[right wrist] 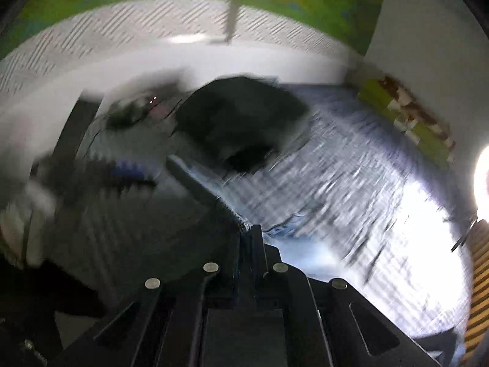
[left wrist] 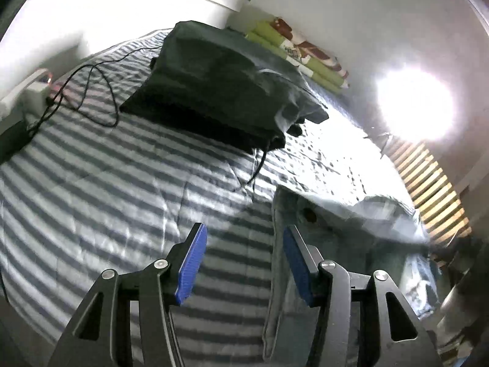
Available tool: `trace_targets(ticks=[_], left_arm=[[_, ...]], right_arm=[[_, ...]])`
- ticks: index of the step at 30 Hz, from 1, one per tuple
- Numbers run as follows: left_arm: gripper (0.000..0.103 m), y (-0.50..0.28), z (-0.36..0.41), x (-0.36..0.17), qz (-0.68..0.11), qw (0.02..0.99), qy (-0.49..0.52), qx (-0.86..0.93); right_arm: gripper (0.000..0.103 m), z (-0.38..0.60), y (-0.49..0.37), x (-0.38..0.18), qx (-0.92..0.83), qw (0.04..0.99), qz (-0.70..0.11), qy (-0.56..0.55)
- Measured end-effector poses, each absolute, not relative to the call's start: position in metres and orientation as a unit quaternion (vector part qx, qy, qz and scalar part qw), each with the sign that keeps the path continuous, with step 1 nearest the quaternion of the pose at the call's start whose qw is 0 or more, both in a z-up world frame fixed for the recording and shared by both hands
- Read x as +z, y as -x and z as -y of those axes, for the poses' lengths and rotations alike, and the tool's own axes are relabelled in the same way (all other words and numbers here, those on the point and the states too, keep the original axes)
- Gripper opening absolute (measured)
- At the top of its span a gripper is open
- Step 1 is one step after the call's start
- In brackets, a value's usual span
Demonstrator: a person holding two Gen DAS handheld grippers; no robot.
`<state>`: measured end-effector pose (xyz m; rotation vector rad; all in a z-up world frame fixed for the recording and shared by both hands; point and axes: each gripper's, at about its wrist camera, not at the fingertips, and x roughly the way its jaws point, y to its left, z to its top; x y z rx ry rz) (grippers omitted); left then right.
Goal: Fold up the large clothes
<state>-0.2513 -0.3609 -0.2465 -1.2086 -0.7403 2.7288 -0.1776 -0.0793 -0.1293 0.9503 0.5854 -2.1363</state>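
A pale grey-blue garment (left wrist: 330,244) with a dark button lies rumpled on the striped bedspread (left wrist: 91,189), at the lower right of the left wrist view. My left gripper (left wrist: 244,229) hangs open above the bedspread beside the garment's left edge. Only striped cover shows between its blue pads (left wrist: 192,263). In the blurred right wrist view my right gripper (right wrist: 249,229) is shut on a thick seam edge of the garment (right wrist: 198,183), which stretches up and left from the fingertips. A dark blur with blue at the left there looks like the other gripper (right wrist: 119,172).
A dark folded bundle (left wrist: 220,82) with a dangling cord lies at the far side of the bed. A black cable (left wrist: 91,91) runs to a box at the left edge. Folded green patterned cloth (left wrist: 299,52) rests against the wall. Bright glare (left wrist: 415,104) and wooden slats (left wrist: 434,195) are at the right.
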Motion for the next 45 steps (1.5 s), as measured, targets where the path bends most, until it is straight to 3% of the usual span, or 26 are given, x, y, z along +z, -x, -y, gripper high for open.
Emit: trace_targets(ticks=[5, 8, 12, 21, 22, 23, 24, 26, 27, 30, 34, 39, 45], left_arm=[[0.055, 0.209, 0.363, -0.240, 0.251, 0.048, 0.395, 0.883], [0.055, 0.187, 0.353, -0.246, 0.267, 0.063, 0.406, 0.872], [0.055, 0.169, 0.321, -0.245, 0.242, 0.085, 0.423, 0.869], [0.056, 0.198, 0.272, -0.252, 0.318, 0.127, 0.449, 0.826], [0.051, 0.203, 0.268, -0.252, 0.317, 0.117, 0.447, 0.828], [0.028, 0.206, 0.264, -0.252, 0.314, 0.112, 0.448, 0.830], [0.018, 0.210, 0.259, -0.252, 0.308, 0.107, 0.454, 0.829], [0.013, 0.218, 0.253, -0.254, 0.294, 0.094, 0.462, 0.832], [0.007, 0.219, 0.251, -0.253, 0.280, 0.084, 0.464, 0.837], [0.004, 0.221, 0.251, -0.250, 0.272, 0.078, 0.462, 0.841], [0.003, 0.220, 0.247, -0.244, 0.248, 0.070, 0.463, 0.848], [0.003, 0.218, 0.245, -0.241, 0.236, 0.063, 0.465, 0.851], [0.003, 0.219, 0.246, -0.238, 0.241, 0.059, 0.466, 0.850]], right_arm=[[0.005, 0.092, 0.120, -0.196, -0.820, 0.338, -0.272, -0.373], [0.005, 0.086, 0.114, -0.216, -0.824, 0.324, -0.256, -0.388], [0.005, 0.080, 0.108, -0.209, -0.834, 0.321, -0.248, -0.375], [0.005, 0.069, 0.102, -0.192, -0.852, 0.327, -0.225, -0.343], [0.005, 0.068, 0.101, -0.194, -0.852, 0.327, -0.221, -0.344], [0.005, 0.067, 0.101, -0.197, -0.852, 0.329, -0.217, -0.345], [0.005, 0.063, 0.100, -0.200, -0.850, 0.332, -0.212, -0.350], [0.006, 0.051, 0.101, -0.203, -0.842, 0.338, -0.204, -0.368], [0.006, 0.041, 0.103, -0.201, -0.837, 0.344, -0.191, -0.380], [0.011, -0.020, 0.113, -0.191, -0.836, 0.331, -0.132, -0.418], [0.041, -0.135, 0.165, -0.182, -0.861, 0.211, -0.014, -0.463], [0.042, -0.245, 0.263, -0.196, -0.829, 0.060, 0.143, -0.537], [0.042, -0.261, 0.324, -0.223, -0.779, 0.005, 0.179, -0.601]])
